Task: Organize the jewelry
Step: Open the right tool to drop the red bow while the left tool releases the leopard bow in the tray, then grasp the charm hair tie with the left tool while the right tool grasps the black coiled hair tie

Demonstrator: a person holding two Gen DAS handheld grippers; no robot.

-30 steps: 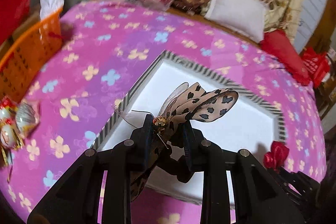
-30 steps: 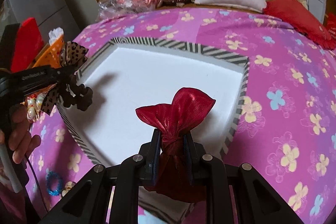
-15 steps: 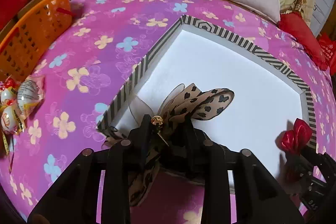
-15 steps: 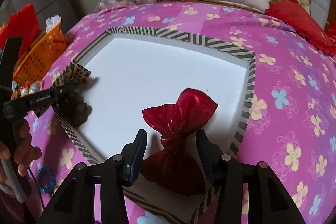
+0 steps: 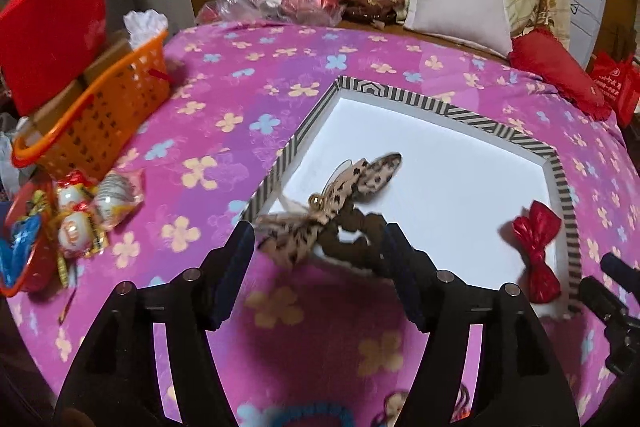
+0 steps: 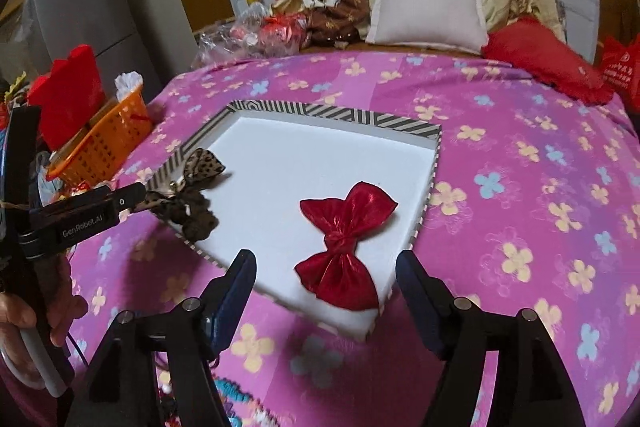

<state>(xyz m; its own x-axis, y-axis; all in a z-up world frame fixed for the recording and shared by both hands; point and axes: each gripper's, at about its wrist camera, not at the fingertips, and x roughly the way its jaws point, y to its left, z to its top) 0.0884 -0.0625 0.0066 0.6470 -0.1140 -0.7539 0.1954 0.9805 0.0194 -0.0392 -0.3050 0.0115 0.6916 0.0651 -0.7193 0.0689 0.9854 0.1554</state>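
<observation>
At the far left, an orange basket point(image 5: 100, 111) stands on the pink flowered bed cover point(image 5: 224, 99), and some wrapped sweets point(image 5: 86, 211) lie just in front of it. To the right of them lies a white tray with a striped rim point(image 5: 496, 126), flat on the cover.

My left gripper point(image 5: 320, 259) has just been opening its fingers, and they now stand wide apart with nothing pressed between them. The leopard bow point(image 5: 340, 199) lies across the near left corner of the tray, partly over the striped rim, a little ahead of my left fingers and not touched by them. It looks blurred, so I cannot tell its small details.

Further right, the red bow point(image 6: 344, 239) lies flat on the white floor of the tray, close to its near right edge. My right gripper point(image 6: 326, 291) has also just been opening, and its fingers are wide apart, one at each side of the red bow's near end, apart from it. They hold nothing.

In the right wrist view, my hand point(image 6: 24, 315) around the left gripper's handle shows at the left edge.
</observation>
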